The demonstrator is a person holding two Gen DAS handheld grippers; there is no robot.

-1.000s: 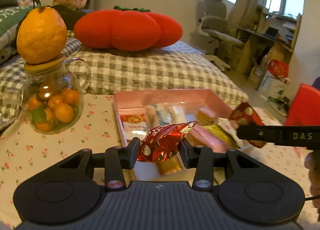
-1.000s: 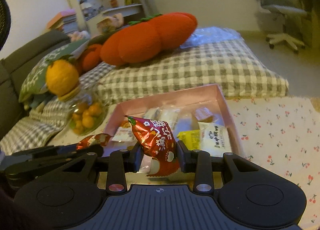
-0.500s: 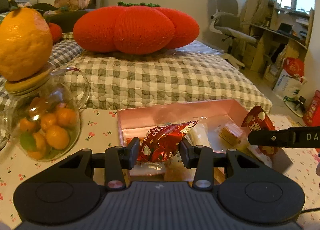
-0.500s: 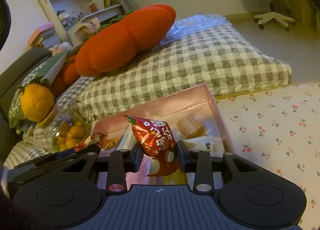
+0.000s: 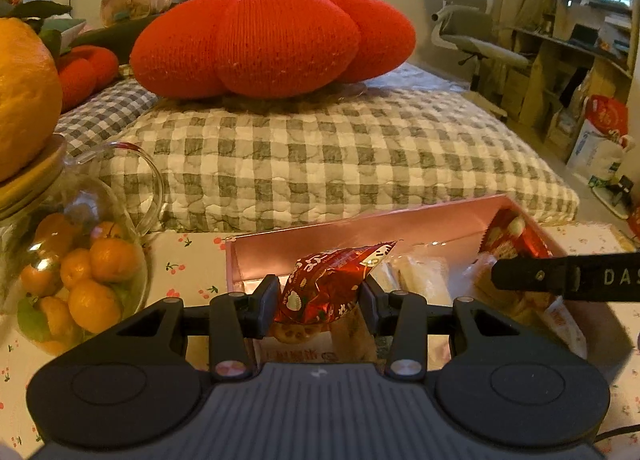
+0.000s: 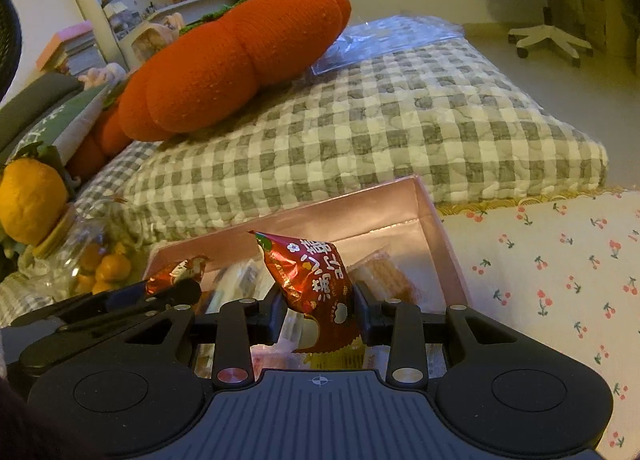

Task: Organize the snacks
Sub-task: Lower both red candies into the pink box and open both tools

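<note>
My left gripper (image 5: pixel 320 296) is shut on a red foil snack packet (image 5: pixel 328 284), held over the near left part of a pink box (image 5: pixel 360 236). My right gripper (image 6: pixel 316 304) is shut on a second red snack packet (image 6: pixel 316 272) with white writing, above the same pink box (image 6: pixel 436 227). Several wrapped snacks lie inside the box, partly hidden by both packets. The right gripper's finger (image 5: pixel 560 278) shows in the left wrist view with its packet (image 5: pixel 512 236) at the box's right end. The left gripper (image 6: pixel 172 288) and its packet (image 6: pixel 176 272) appear at the left of the right wrist view.
A glass jar of small oranges (image 5: pixel 80 276) with a big orange (image 5: pixel 20 99) on its lid stands left of the box. The cherry-print tablecloth (image 6: pixel 560 260) spreads to the right. Behind lie a checked mattress (image 5: pixel 320 155) and a red tomato cushion (image 5: pixel 272 39).
Both grippers have moved forward over the pink box, each still holding its packet. The box now sits closer and lower in both views, and the jar has shifted left.
</note>
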